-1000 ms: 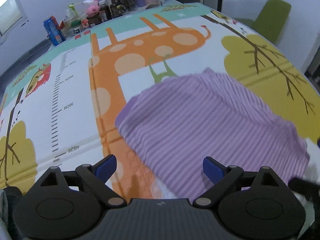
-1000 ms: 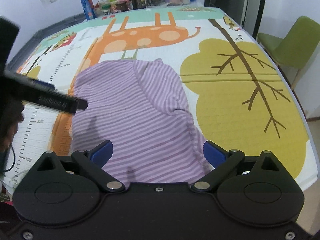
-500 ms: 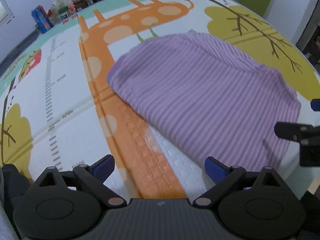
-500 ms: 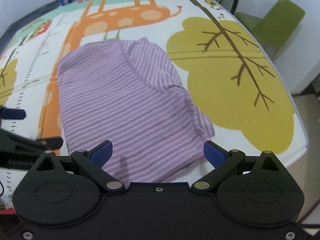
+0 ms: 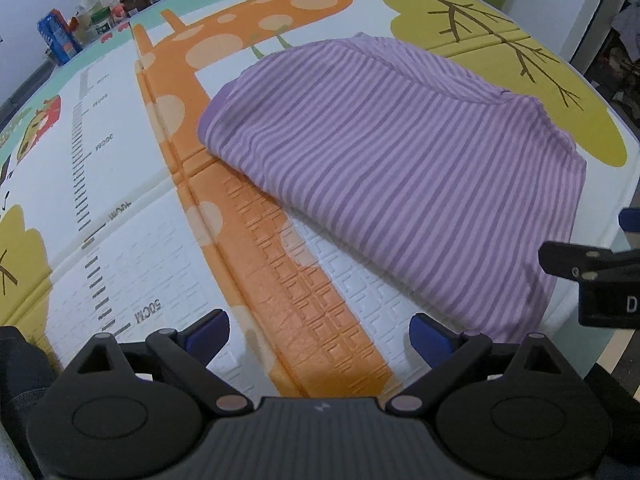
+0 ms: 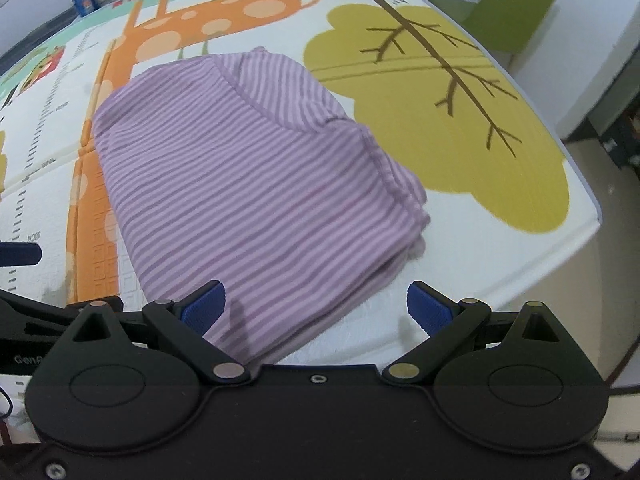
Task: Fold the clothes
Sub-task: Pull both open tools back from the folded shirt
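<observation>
Spread over the whole tabletop is a children's play mat (image 5: pixel 132 216), white with an orange giraffe (image 5: pixel 224 92), a printed height ruler and olive-green trees (image 6: pixel 436 120). At the far end, around 11 o'clock in the left wrist view, stands a cluster of bottles and boxes (image 5: pixel 100 16), too small to tell apart. A green chair (image 6: pixel 516 4) sits off the mat at 1 o'clock in the right wrist view.

On the mat lies a purple striped garment (image 5: pixel 404 168), folded into a rounded, layered bundle. In the left wrist view it fills the area from 12 to 3 o'clock, partly covering the giraffe's neck. In the right wrist view the same garment (image 6: pixel 248 184) lies dead centre, its stacked edges showing at 3 o'clock and its near hem reaching down between the fingers.

The left gripper (image 5: pixel 320 330) hovers over bare mat at 6 o'clock, jaws spread wide, nothing between its blue pads (image 5: pixel 208 330); the garment's near corner lies just beside its right-hand pad. The right gripper (image 6: pixel 318 306) is also spread wide and holds nothing, with the hem lying beneath the gap and its blue pads (image 6: pixel 204 306) clear of the cloth's sides. Part of the right gripper shows at 3 o'clock in the left wrist view, by the mat's edge.
</observation>
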`<control>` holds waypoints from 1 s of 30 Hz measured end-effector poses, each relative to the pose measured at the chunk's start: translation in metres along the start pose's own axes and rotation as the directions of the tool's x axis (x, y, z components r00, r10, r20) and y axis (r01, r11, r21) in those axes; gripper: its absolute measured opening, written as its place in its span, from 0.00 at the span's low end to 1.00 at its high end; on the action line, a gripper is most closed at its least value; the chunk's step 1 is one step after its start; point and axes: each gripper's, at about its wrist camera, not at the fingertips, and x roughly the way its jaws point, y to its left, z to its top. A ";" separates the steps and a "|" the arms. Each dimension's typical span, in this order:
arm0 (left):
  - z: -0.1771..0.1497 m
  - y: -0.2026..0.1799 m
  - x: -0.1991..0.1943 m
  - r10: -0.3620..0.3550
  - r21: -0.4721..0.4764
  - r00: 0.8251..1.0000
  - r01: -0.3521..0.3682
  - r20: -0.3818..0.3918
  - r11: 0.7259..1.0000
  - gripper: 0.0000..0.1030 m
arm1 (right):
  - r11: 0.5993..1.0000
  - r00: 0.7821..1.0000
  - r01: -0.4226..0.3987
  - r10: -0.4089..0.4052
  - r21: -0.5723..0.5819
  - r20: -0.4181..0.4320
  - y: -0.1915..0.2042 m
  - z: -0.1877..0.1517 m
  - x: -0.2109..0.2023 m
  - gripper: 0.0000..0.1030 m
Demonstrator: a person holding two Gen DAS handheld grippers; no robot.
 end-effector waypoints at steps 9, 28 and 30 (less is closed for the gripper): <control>-0.006 0.011 0.004 -0.044 -0.016 0.999 0.044 -0.005 0.999 0.95 | 0.998 1.000 0.026 -0.025 0.051 -0.011 0.007 -0.018 -0.002 0.95; -0.012 0.010 0.012 -0.067 -0.015 0.997 0.066 -0.040 0.998 0.95 | 0.994 0.995 0.100 -0.099 0.041 -0.031 0.013 -0.038 -0.013 0.95; -0.010 0.009 0.013 -0.063 -0.019 0.997 0.063 -0.038 0.998 0.95 | 0.992 0.994 0.110 -0.109 0.055 -0.033 0.010 -0.042 -0.015 0.95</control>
